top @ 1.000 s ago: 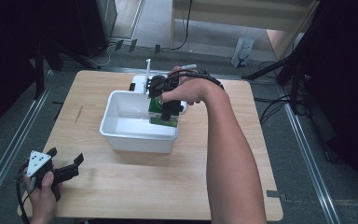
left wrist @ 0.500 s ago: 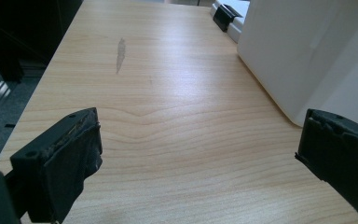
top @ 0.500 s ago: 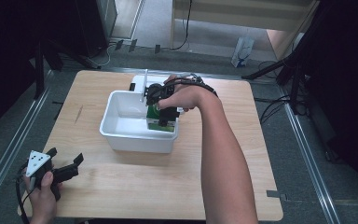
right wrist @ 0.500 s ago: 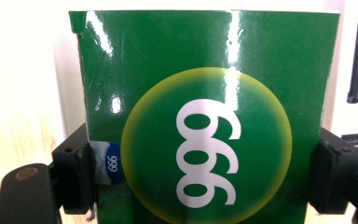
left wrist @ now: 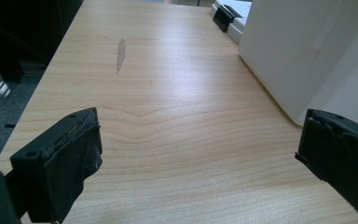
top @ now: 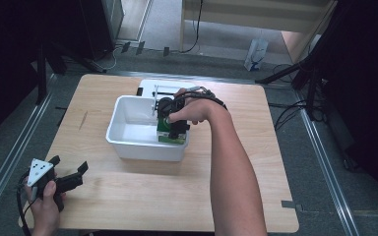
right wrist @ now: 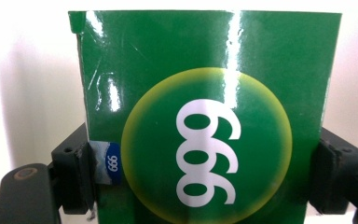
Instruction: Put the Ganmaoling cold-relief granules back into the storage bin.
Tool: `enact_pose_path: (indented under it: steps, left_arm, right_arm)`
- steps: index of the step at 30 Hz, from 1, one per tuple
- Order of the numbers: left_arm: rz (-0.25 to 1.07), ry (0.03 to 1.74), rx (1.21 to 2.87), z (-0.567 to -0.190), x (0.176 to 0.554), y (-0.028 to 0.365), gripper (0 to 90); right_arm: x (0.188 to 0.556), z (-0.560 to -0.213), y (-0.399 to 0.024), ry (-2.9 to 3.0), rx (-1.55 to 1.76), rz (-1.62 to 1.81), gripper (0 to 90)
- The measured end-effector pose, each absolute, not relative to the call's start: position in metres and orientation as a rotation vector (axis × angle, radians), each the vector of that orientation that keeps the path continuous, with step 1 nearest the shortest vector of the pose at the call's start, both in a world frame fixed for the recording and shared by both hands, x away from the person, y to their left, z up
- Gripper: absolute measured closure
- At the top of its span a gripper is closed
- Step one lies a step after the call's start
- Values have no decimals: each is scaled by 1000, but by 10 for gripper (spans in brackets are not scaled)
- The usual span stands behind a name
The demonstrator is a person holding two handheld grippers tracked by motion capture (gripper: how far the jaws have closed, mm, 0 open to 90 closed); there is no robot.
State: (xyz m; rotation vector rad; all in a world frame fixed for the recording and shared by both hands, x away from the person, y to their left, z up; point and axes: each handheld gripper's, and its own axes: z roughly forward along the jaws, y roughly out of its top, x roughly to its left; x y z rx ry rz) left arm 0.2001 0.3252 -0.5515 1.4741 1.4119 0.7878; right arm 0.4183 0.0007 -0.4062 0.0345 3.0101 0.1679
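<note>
A green box (right wrist: pixel 205 116) with a yellow disc and white "999" print sits between the jaws of my right gripper (right wrist: pixel 205 177), which is shut on its two sides. In the high view that right gripper (top: pixel 174 129) holds the green box (top: pixel 170 135) low inside the white bin (top: pixel 128 142), at the bin's right end. My left gripper (top: pixel 69 179) rests near the table's front left corner, open, with nothing between its jaws. In the left gripper view the open left gripper (left wrist: pixel 200 158) looks across bare wood toward the white bin (left wrist: pixel 307 56).
Behind the bin lies a white tray or lid (top: pixel 150 87) with a black clip (left wrist: pixel 226 14). A dark smudge (left wrist: pixel 120 53) marks the wooden table (top: pixel 128 196) at the left. Black stands and cables (top: pixel 305 78) surround the table on the floor.
My right gripper has lowered the green box deeper into the bin, toward its near right side. The left gripper has stayed put.
</note>
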Motion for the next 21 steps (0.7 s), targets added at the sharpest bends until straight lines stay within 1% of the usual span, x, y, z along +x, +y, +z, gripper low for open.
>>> enact_pose_path:
  steps: [12,21]
  left_arm:
    - [789,1413,1470,-552,200,325,1]
    - [788,1412,1471,-552,200,325,1]
  right_arm:
    - [421,-431,2,3012,52,127,156]
    - [419,-439,2,3017,54,70,143]
